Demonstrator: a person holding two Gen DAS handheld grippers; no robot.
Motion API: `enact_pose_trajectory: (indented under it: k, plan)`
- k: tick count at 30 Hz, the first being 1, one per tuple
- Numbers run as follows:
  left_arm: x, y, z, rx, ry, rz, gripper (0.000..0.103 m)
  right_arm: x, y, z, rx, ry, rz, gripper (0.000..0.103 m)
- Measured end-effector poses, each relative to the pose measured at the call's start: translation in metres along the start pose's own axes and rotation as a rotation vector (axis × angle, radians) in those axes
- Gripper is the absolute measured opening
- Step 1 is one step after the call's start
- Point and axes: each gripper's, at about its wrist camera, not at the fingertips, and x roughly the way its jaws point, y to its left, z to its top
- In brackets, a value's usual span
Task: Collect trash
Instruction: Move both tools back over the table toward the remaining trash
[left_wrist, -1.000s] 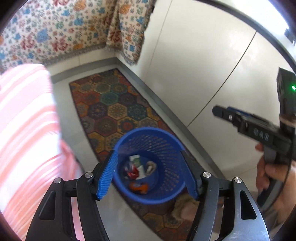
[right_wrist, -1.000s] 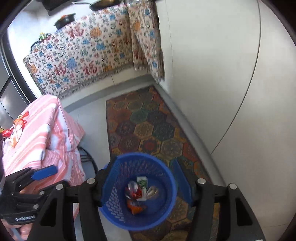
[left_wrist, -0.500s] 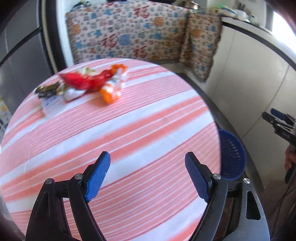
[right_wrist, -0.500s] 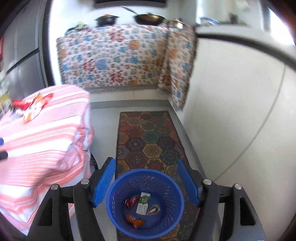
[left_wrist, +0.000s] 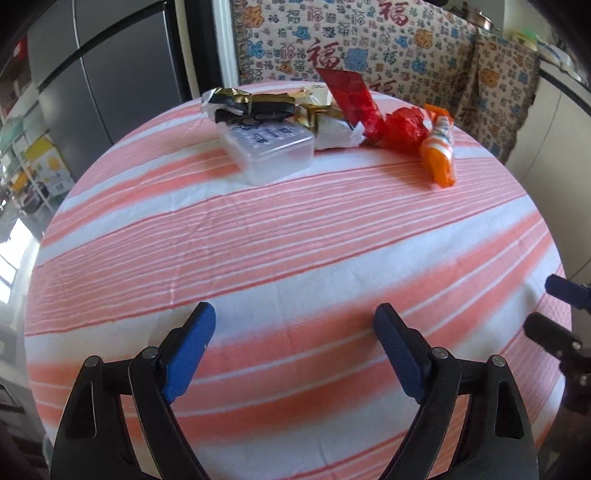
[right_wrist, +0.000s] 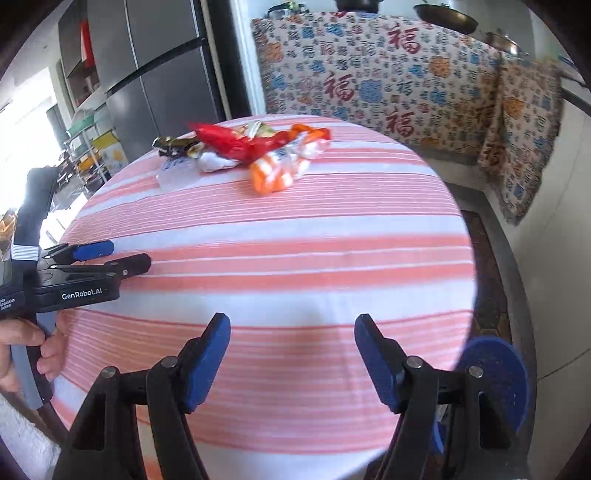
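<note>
Nearest the left wrist camera, the left gripper (left_wrist: 293, 334) hangs over the near part of a round table covered in a pink-and-white striped tablecloth (left_wrist: 280, 258); its blue-padded jaws have just been opening and stand wide, with nothing between them but bare cloth. The right gripper (right_wrist: 291, 341) is likewise poised above the near edge of the same cloth, its jaws moderately apart and holding nothing. In the right wrist view the left gripper shows at the left edge, side on, with a hand (right_wrist: 22, 350) wrapped round its grip. Down at the lower right of that view, past the table's edge and partly behind the right gripper's finger, sits the blue trash basket (right_wrist: 495, 373) on the floor beside a patterned rug (right_wrist: 484, 266). Across the table, well apart from both grippers, the trash lies bunched near the far rim: a clear plastic box (left_wrist: 269, 149) closest, a crumpled black-and-gold wrapper (left_wrist: 255, 105) resting on its far side, a white wad (left_wrist: 334, 133) touching the box on the right, a red wrapper (left_wrist: 373, 114) rising over the wad, and an orange-and-white snack packet (left_wrist: 439, 151) at the right end of the bunch. Beyond the table hangs a cloth printed with red characters and blue and orange motifs (left_wrist: 388, 48), and to the left stands a grey refrigerator (left_wrist: 110, 74).
</note>
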Motion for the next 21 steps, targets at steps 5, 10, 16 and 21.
enact_pose_trajectory:
  k: [5, 10, 16, 21]
  plan:
    - [0.014, 0.014, 0.013, -0.022, 0.016, 0.016, 0.101, 0.043, 0.037, 0.016, -0.066, 0.025, -0.079, 0.074]
    - [0.033, 0.015, 0.042, -0.051, 0.040, 0.031, 0.100, 0.051, 0.038, 0.020, -0.053, -0.007, -0.074, 0.079]
    - [0.068, 0.000, 0.091, -0.076, 0.048, 0.057, 0.100, 0.056, 0.041, 0.024, -0.056, -0.009, -0.073, 0.079]
    - [0.087, 0.001, 0.118, -0.111, 0.021, 0.123, 0.099, 0.055, 0.042, 0.024, -0.055, -0.009, -0.072, 0.079]
